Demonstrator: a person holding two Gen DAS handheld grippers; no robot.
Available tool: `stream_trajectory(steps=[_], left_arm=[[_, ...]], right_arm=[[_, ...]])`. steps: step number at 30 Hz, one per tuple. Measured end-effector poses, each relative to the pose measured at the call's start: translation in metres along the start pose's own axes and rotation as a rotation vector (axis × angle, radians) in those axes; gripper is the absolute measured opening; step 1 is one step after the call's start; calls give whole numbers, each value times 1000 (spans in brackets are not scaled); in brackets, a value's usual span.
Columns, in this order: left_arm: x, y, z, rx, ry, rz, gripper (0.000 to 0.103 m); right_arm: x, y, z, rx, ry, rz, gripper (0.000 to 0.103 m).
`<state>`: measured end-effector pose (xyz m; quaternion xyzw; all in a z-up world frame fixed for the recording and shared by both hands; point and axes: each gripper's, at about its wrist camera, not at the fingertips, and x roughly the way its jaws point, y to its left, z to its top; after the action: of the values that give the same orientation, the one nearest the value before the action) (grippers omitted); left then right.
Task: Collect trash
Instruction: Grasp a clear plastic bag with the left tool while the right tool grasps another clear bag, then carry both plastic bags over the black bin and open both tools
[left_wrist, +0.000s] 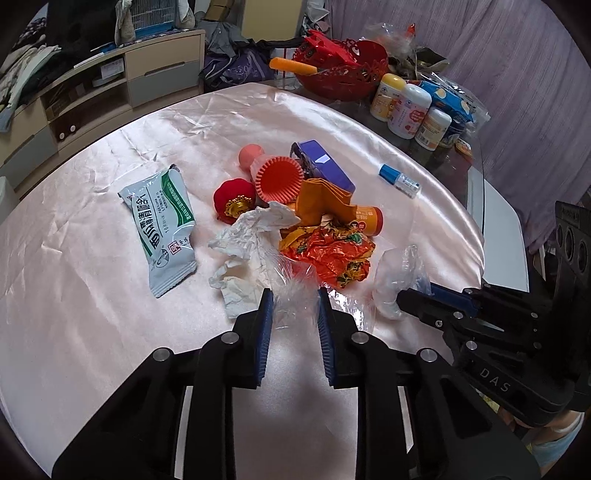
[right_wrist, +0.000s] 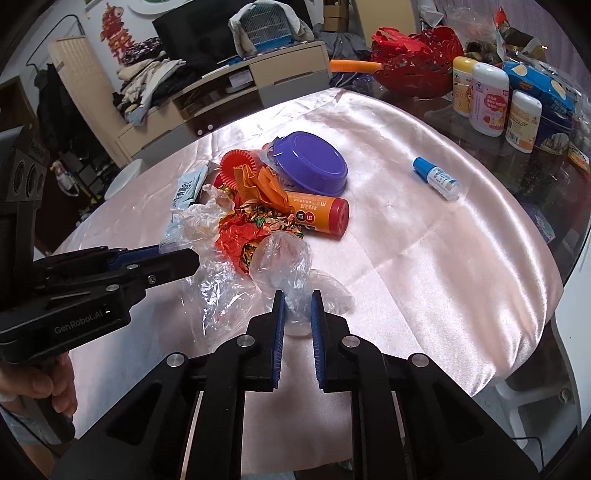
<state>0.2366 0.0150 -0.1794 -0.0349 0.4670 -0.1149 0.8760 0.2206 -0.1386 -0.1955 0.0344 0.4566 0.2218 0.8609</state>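
A: What is the left gripper (left_wrist: 295, 295) gripping?
B: It is pinching a clear plastic sheet (left_wrist: 291, 291) near the table's (left_wrist: 92, 295) front edge.
A: And the right gripper (right_wrist: 297, 297)?
B: It is clamping a crumpled clear bag (right_wrist: 284, 266) just beside it.

A lived-in home living room: a low TV cabinet (right_wrist: 236, 85) heaped with clothes (right_wrist: 147, 81), a small birdcage (right_wrist: 267, 29) on top, purple curtains (left_wrist: 498, 74), and supplement bottles (left_wrist: 410, 110) at the satin-covered bench's (left_wrist: 92, 295) far edge.
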Motion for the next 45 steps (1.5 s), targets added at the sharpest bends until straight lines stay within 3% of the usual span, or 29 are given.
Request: stream_trajectory(steps=[6, 15, 23, 35, 45], left_arm=[[-15, -13, -11, 24, -10, -9, 20], [-75, -38, -32, 49, -89, 13, 20], [-104, -77, -64, 95, -104, -48, 21], [-75, -130, -120, 172, 1, -153, 21], [-11, -148, -154, 195, 142, -185, 21]], right_arm=[[-27, -6, -6, 14, -26, -27, 15], [-92, -6, -32, 33, -82, -93, 15], [-140, -16, -71, 67, -104, -170, 15], [-161, -49, -135, 170, -75, -228, 15], [-123, -70, -170, 238, 35, -174, 16]])
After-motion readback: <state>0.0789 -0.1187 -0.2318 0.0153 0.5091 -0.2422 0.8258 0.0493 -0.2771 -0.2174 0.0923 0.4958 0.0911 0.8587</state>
